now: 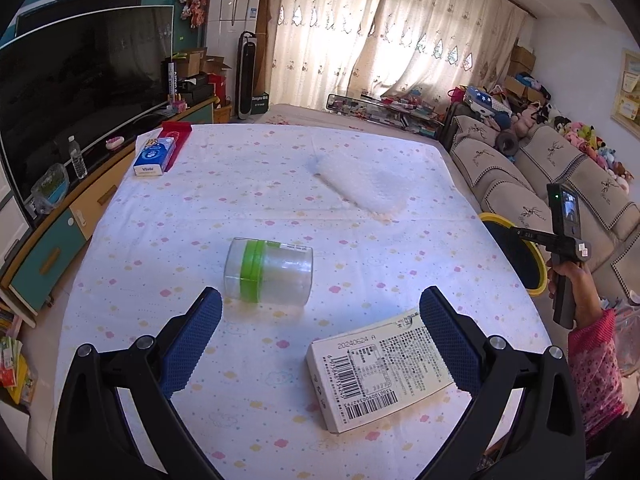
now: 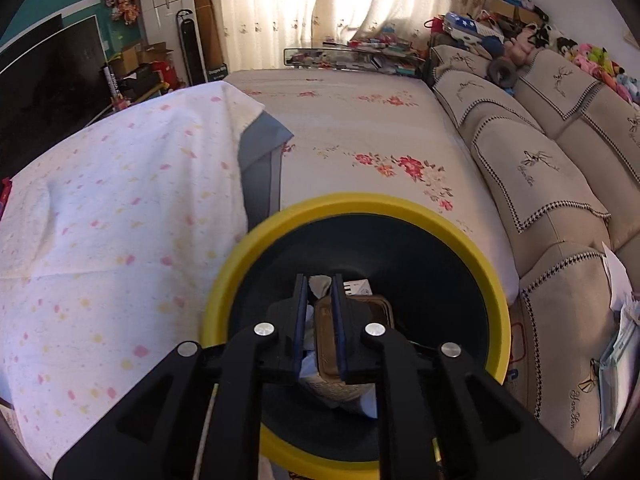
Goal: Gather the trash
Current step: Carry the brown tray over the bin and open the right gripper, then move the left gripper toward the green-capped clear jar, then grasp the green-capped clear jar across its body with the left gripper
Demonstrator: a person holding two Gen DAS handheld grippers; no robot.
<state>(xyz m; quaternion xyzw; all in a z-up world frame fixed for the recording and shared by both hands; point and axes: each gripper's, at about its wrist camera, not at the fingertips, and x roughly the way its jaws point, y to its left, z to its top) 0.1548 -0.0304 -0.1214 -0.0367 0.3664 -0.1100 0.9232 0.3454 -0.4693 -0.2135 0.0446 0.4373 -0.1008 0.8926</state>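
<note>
From the left wrist camera, the left gripper (image 1: 320, 328) hangs over the table (image 1: 256, 184), which has a white cloth with little coloured dots. Its two blue fingers (image 1: 192, 344) are wide apart with nothing between them. A clear jar with a green band (image 1: 268, 270) lies on its side on the table, just past the left finger. A flat white box with barcodes (image 1: 376, 372) lies on the table too, and its far end is hidden behind the right finger. A blue tissue pack (image 1: 152, 156) sits at the far left corner of the table. A yellow bin (image 1: 516, 256) peeks out past the right edge of the table. A hand in a pink sleeve (image 1: 568, 280) holds the other gripper handle above the bin.

From the right wrist camera, the right gripper (image 2: 320, 320) points down into the yellow bin (image 2: 352, 208). Its fingers are close together with a thin gap, and they pinch nothing. Trash lies at the bottom of the bin: a brown packet (image 2: 326, 344) and some white paper (image 2: 320, 284). The table (image 2: 120, 208) is just to the left of the bin. A sofa (image 2: 540, 184) is to the right of the bin.
</note>
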